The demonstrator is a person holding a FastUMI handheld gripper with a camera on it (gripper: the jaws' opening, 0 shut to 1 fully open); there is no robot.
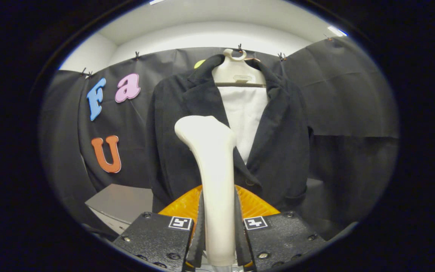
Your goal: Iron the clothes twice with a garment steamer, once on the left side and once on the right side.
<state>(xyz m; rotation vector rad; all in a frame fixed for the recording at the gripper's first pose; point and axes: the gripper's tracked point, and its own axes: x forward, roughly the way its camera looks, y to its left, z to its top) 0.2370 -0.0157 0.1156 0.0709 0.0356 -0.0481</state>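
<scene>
Tool [219, 226] clamped on the cream plastic garment steamer [213, 170], handle upright between both fingers, head just before the black jacket [278, 143] on a white hanger [238, 71], grey desk [123, 200] beside.

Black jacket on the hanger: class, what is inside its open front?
Inside the black jacket hangs a white lining or shirt; its lower part is hidden by the steamer, clamped in the gripper.

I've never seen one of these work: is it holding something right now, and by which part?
Yes. The tool is shut on the garment steamer, both fingers pressing its handle low down; the head rises before the dark jacket.
</scene>
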